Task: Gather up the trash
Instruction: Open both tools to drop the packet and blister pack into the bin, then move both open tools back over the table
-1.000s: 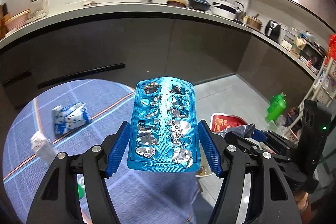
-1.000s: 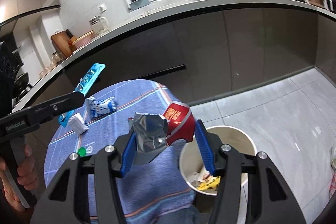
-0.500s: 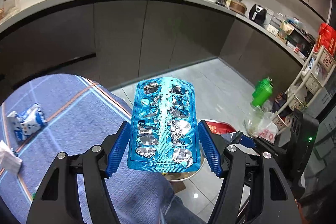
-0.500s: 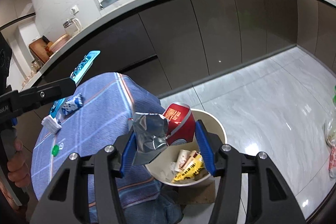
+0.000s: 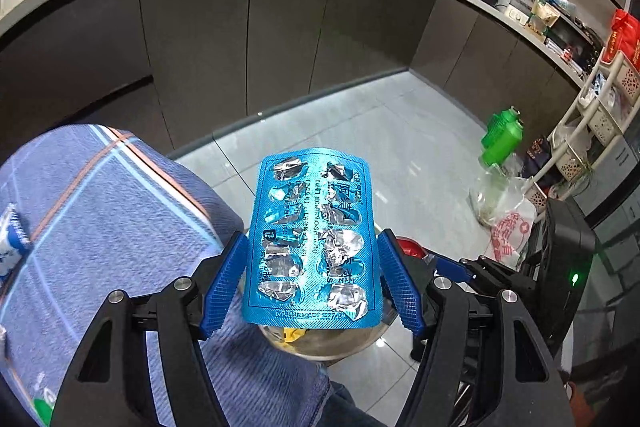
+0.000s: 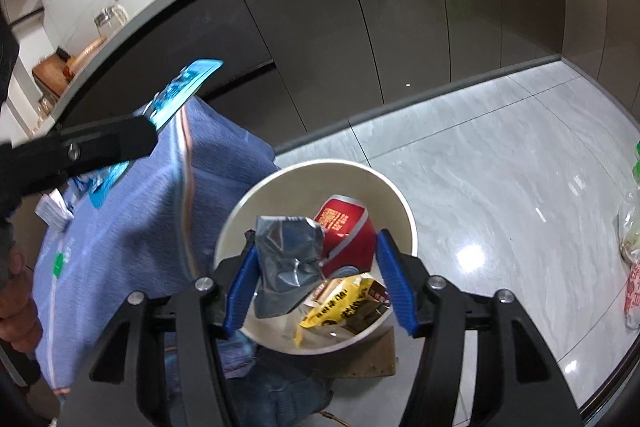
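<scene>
Right gripper [image 6: 318, 281] jaws opening – crumpled red-and-silver wrapper [image 6: 308, 251] between pads, over white bin [image 6: 400, 203] holding yellow packet. Left gripper [image 5: 312, 281] clamps blue blister pack [image 5: 312, 243] upright; its view hides most of bin behind pack. Only right view shows hand [image 6: 16, 303] – beside blue cloth-covered table [image 6: 132, 227].

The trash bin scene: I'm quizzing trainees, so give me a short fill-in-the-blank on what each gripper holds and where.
The left gripper holds a ____ blister pack.
The right gripper hangs over the round ____ with a crumpled silver and red wrapper between its opening jaws.
A yellow packet lies ____ the bin.

Missing: blue; bin; inside
</scene>
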The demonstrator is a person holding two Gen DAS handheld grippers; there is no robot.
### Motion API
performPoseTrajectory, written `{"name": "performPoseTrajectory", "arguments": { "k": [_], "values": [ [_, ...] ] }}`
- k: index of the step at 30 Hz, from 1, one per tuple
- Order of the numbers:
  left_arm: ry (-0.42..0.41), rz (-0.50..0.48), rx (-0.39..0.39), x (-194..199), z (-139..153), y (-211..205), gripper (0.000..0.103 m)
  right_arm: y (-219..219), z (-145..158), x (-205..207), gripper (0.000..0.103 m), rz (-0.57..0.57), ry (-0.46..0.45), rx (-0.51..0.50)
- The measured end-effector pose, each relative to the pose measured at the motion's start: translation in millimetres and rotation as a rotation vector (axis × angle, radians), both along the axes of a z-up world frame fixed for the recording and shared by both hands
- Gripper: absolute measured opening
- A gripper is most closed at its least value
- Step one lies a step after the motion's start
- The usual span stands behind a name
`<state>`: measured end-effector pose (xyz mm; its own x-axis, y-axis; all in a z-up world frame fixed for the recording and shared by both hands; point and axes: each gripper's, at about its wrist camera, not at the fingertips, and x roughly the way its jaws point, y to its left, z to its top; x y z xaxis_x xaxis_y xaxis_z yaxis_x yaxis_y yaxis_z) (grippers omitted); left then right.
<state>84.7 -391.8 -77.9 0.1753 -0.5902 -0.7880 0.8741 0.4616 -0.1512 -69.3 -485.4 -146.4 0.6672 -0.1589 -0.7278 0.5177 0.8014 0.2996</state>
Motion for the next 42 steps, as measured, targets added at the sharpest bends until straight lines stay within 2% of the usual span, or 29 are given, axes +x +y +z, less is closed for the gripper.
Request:
{"name": "performPoseTrajectory", "arguments": {
  "k": [1,2,3,4,9,15,23,29,33,42],
  "values": [
    [0.006,0.0,0.004,2,-4,-3,0.071,0,-4,2,0.07,0.011,0.01,-0.011],
    [0.001,0.009,0.004,3,-6,-5,0.083,1,-6,2,0.073,0.017,0.02,-0.024],
    [-0.011,0.021,0.001,4,-7,-6,0.093,3,-8,3,0.08,0.025,0.032,-0.046],
    [-0.026,0.034,-0.01,5,-7,-6,0.094,5,-10,3,0.087,0.034,0.042,-0.07],
    [-0.059,0.056,-0.001,3,-8,-5,0.094,15,-14,4,0.099,0.094,0.06,-0.11],
    [-0.077,0.066,0.006,1,-6,6,0.094,29,-10,10,0.099,0.13,0.066,-0.111],
    [-0.106,0.11,-0.025,-2,19,27,0.094,36,23,10,0.099,0.127,0.007,-0.123],
    [-0.113,0.206,-0.062,4,45,67,0.094,50,49,12,0.099,0.155,-0.044,-0.142],
    [-0.141,0.292,-0.059,5,61,101,0.094,69,65,18,0.1,0.198,-0.07,-0.168],
    [-0.171,0.483,-0.024,3,72,190,0.095,117,86,35,0.099,0.316,-0.089,-0.199]
  ]
}}
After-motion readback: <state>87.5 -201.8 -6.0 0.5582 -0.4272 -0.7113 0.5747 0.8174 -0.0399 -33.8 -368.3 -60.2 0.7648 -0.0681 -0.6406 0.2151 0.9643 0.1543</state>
